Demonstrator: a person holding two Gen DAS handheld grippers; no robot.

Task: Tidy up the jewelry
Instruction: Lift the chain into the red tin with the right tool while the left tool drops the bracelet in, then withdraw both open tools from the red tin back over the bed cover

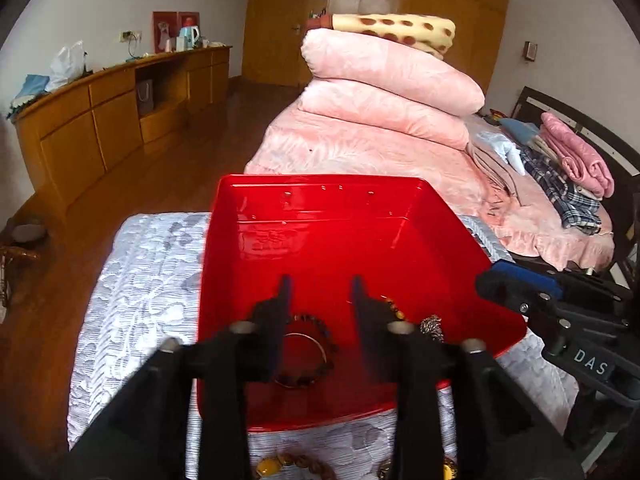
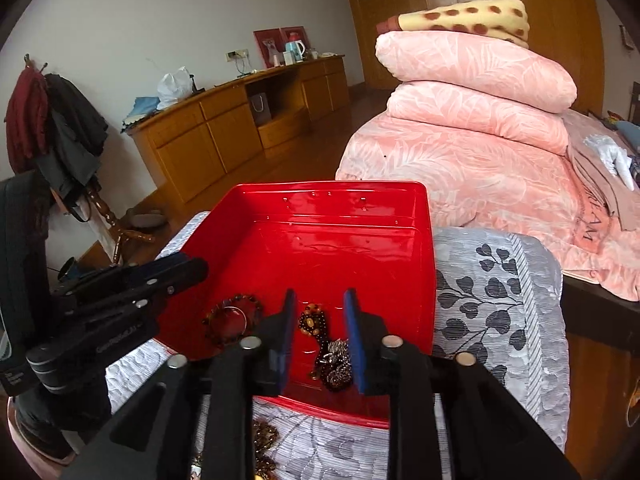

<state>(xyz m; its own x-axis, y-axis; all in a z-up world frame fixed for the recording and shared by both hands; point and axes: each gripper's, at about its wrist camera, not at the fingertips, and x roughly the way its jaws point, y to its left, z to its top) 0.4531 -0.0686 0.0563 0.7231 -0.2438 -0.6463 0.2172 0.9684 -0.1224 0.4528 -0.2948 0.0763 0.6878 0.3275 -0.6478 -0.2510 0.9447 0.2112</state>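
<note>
Filling the background: a bed (image 2: 460, 168) under a pink quilt, with folded pink quilts (image 1: 384, 80) stacked on it and a spotted yellow blanket (image 1: 400, 30) on top. Along the far wall, a long wooden sideboard (image 2: 224, 128).

Foreground support: a desk covered by a grey-and-white floral cloth (image 1: 144, 288).

On the cloth: a red tray (image 2: 340, 232), shallow, glossy, its far half bare.

Left hand-held gripper (image 1: 320, 292): black, hanging over the tray's near part, jaws apart with nothing pressed between them. In the right wrist view it enters from the left over the tray's left edge.

Right hand-held gripper (image 2: 320, 304): blue-padded, over the tray's near right part, jaws apart, gripping nothing; jewelry lies on the tray floor below the gap.

Jewelry in the tray, near end:
- a dark bead bracelet (image 2: 234, 316) with a thin metal ring (image 2: 236, 314) lying inside its loop, to the left;
- an amber-and-brown bead cluster (image 2: 312, 320), just beside it;
- a metallic sparkly piece (image 2: 338, 364) on a dark bead strand, nearest the front rim.

Outside the tray, on the cloth at the front: a yellow-and-brown bead bracelet (image 1: 292, 464) and further beaded pieces (image 2: 264, 436), partly hidden by the grippers.
</note>
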